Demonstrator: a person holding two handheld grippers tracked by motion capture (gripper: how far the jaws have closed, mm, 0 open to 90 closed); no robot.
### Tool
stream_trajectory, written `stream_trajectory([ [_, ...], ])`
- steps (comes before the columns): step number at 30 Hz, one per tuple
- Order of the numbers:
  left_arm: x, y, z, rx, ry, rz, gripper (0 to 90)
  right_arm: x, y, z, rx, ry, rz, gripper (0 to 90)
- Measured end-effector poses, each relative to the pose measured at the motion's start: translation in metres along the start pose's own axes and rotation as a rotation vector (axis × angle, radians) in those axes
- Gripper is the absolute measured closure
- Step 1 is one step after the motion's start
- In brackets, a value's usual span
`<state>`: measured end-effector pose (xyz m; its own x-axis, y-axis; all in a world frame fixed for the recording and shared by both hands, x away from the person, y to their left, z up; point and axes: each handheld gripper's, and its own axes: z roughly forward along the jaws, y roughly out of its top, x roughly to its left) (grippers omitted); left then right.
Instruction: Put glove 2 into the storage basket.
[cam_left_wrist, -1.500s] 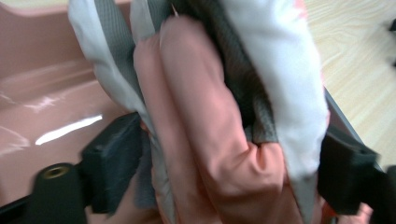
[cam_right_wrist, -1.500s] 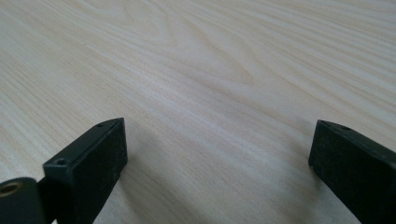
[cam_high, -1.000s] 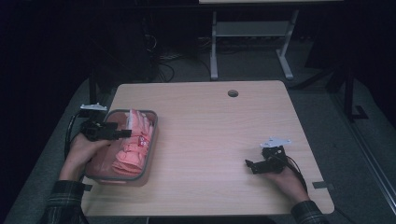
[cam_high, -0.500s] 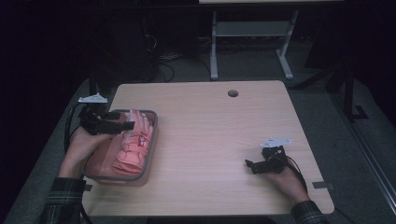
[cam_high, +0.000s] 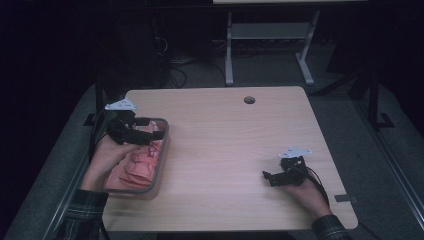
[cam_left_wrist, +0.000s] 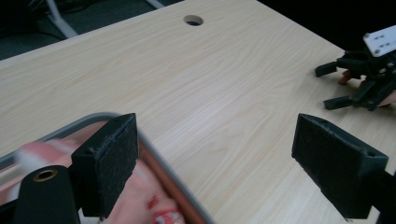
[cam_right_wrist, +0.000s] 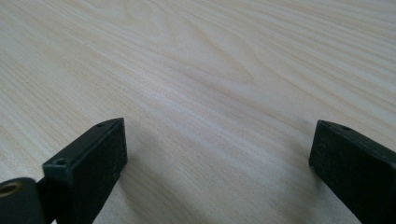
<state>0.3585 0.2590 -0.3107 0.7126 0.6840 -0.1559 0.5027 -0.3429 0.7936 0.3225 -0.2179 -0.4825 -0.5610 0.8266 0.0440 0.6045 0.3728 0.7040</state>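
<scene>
A grey-rimmed tray (cam_high: 162, 150) sits at the left edge of the wooden table (cam_high: 225, 145), near the person's side, and it holds a heap of pink packets (cam_high: 137, 167) with red print. The left gripper (cam_high: 150, 135) hovers over the far end of that tray, its black jaws pointing toward the middle of the table and standing wide apart with nothing between them. In the left gripper view, one jaw hangs above the tray's rim (cam_left_wrist: 173, 186) and the pink packets (cam_left_wrist: 140, 196), while the other is out over bare wood beyond the rim; whether either jaw touches the packets cannot be told, as the packets are blurred there. The left hand (cam_high: 107, 155) grasps the gripper from behind, with the forearm in a plaid sleeve (cam_high: 82, 215) coming up from the near edge alongside the tray. The right gripper (cam_high: 267, 176) rests low over the table near the right front corner, well apart from the tray, its jaws spread wide over bare wood and pointing left. The right hand (cam_high: 307, 192) holds it from the near side, wrist close to the table edge. A round cable hole (cam_high: 249, 100) lies at the far side of the table.
</scene>
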Motion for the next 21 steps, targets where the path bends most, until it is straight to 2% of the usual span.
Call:
stream_trajectory([
  [10,-0.034,0.001,0.034,0.014,-0.055,0.052,14.3,0.0,0.0,0.0,0.0,0.0,0.0,3.6],
  [13,-0.042,-0.001,0.043,0.021,-0.059,0.069,14.3,0.0,0.0,0.0,0.0,0.0,0.0,3.6],
  [18,-0.056,-0.009,0.059,0.023,-0.074,0.076,14.3,0.0,0.0,0.0,0.001,0.0,0.0,3.5],
  [21,-0.06,-0.013,0.065,0.022,-0.08,0.073,14.3,0.0,0.0,0.0,0.0,0.001,0.0,3.4],
])
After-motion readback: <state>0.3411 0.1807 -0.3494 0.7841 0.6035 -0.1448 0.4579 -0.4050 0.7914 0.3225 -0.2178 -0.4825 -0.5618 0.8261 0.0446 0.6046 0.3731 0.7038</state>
